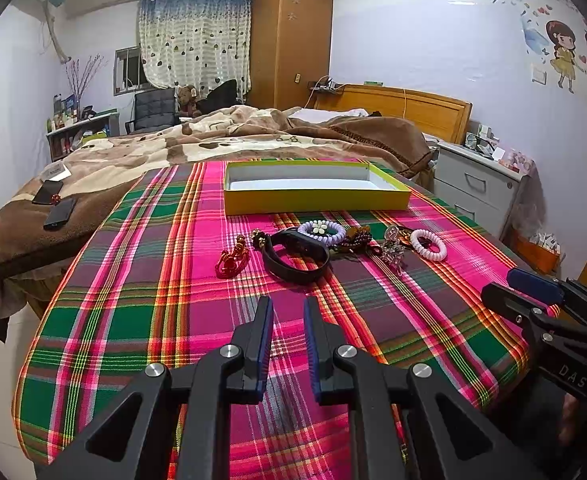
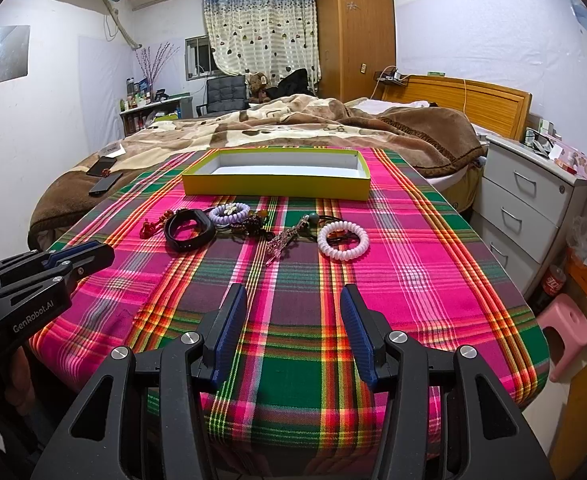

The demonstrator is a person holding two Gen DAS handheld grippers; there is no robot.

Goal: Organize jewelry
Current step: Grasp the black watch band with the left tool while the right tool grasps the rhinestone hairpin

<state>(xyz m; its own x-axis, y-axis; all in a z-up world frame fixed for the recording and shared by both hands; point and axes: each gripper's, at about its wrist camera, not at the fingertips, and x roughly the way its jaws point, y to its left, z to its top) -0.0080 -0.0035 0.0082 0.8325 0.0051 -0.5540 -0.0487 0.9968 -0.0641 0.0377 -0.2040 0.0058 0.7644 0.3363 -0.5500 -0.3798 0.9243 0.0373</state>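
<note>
Both of your tools hang free above the plaid-clothed tabletop [image 2: 433,264] at the bottom of each frame: your left hand-held gripper [image 1: 288,344] is parted only narrowly and your right hand-held gripper [image 2: 293,332] is spread wide, neither grasping anything. Mid-frame, the black rubber wristband [image 1: 295,256], red beaded bracelet [image 1: 231,260], lilac flower hair tie [image 1: 321,232] and white coiled hair tie [image 2: 342,241] lie in a row just before the shallow yellow cardboard box [image 2: 276,188].

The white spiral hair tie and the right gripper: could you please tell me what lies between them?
Nothing: between the white spiral hair tie and the right gripper is only bare pink-and-green plaid tablecloth, shown in the right wrist view.
</note>
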